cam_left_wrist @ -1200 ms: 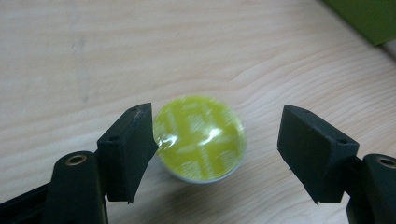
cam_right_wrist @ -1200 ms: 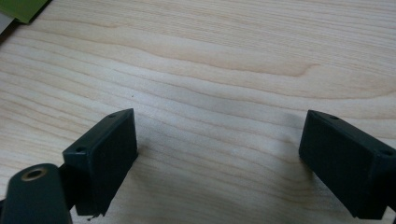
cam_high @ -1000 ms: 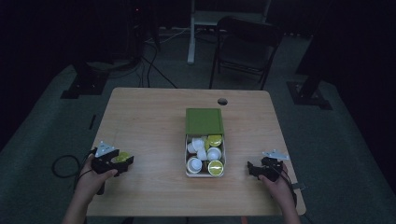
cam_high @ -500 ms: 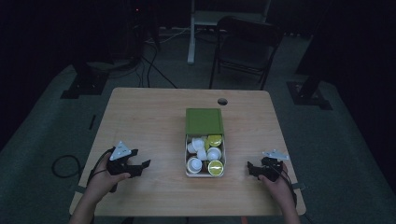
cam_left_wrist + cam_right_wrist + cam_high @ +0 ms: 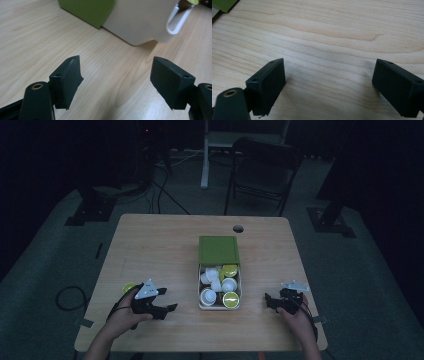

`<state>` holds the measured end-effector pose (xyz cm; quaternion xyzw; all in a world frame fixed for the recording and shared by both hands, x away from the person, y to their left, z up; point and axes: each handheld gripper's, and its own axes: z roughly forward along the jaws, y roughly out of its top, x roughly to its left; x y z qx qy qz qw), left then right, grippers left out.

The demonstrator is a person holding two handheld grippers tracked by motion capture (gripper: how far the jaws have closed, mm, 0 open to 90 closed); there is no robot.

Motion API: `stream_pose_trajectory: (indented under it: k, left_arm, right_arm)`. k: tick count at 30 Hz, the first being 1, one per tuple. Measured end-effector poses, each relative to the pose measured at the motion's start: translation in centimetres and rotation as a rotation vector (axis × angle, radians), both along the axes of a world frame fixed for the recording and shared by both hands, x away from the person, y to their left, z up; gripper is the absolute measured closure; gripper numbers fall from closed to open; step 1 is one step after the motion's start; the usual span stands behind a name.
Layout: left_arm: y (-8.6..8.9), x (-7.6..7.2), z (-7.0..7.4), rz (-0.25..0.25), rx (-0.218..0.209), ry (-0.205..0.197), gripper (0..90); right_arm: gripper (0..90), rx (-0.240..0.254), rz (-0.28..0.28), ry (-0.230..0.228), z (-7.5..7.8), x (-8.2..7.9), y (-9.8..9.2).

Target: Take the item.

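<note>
Item 1. Lone yellow-green capsule (image 5: 129,287): lies on the table (image 5: 165,245) near its left edge, just behind the left hand. Risk: a sweep of the wrist or the trailing cable rolls it off.

Item 2. Left gripper (image 5: 167,300): points at the box, jaws apart and just been opening, nothing between them. Risk: a low approach makes a jaw strike the white wall (image 5: 140,20) and shove the box.

Item 3. Box (image 5: 202,290): stands mid-table, green lid (image 5: 218,250) folded back, capsules (image 5: 223,290) packed close inside. Risk: a jaw pushed between them tips or scatters neighbours; a grip on a rim alone likely slips.

Item 4. Right gripper (image 5: 270,301): rests right of the box, jaws wide apart, empty. Risk: none steadies the box.
</note>
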<state>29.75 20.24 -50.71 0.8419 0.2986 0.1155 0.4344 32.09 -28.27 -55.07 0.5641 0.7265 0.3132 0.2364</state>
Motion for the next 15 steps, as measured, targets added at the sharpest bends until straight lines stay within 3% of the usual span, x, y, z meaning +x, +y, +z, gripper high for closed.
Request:
stream_pose_trajectory:
  k: [9, 14, 15]
  left_arm:
    - [-1.2, -0.7, -0.9, -0.095, 0.011, 0.019, 25.3]
    - [-1.9, -1.0, -1.7, -0.134, 0.046, 0.046, 25.3]
    - [-2.1, -1.2, -1.9, -0.16, 0.058, 0.04, 25.3]
  right_arm:
    - [11.0, 0.001, 0.0, 0.0, 0.0, 0.0, 0.0]
    - [10.9, 0.0, 0.0, 0.0, 0.0, 0.0, 0.0]
    - [10.9, 0.0, 0.0, 0.0, 0.0, 0.0, 0.0]
